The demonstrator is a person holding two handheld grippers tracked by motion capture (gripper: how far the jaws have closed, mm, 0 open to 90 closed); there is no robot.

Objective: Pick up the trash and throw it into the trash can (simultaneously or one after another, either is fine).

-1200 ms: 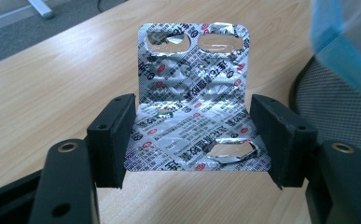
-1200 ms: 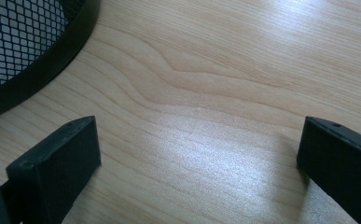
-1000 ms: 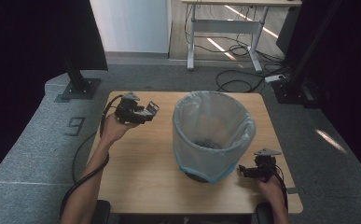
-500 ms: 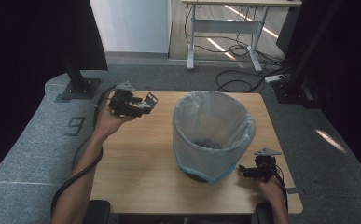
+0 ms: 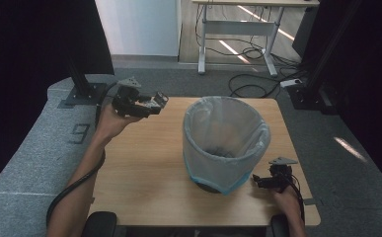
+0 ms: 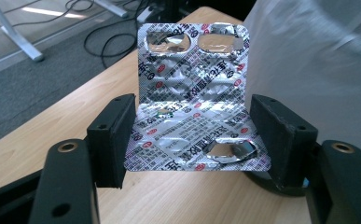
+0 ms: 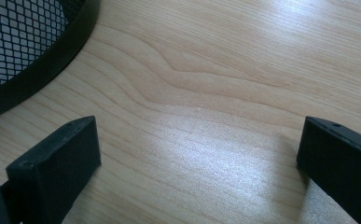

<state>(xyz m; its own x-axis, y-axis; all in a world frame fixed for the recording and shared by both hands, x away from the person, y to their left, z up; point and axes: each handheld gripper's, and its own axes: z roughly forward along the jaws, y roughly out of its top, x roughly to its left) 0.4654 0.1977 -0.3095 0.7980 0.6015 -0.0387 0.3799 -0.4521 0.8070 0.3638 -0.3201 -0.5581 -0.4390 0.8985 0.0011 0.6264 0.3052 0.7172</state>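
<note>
A foil blister pack (image 6: pixel 194 100) is clamped between the jaws of the left gripper (image 5: pixel 151 102), which is held above the far left corner of the bench (image 5: pixel 144 173). Several of the pack's pockets are torn open. The right gripper (image 5: pixel 260 181) is seen low at the near right edge of the bench, its jaws spread wide with nothing between them, just beside the base of the mesh waste bin (image 5: pixel 225 140), which is lined with a plastic bag and stands mid-bench.
</note>
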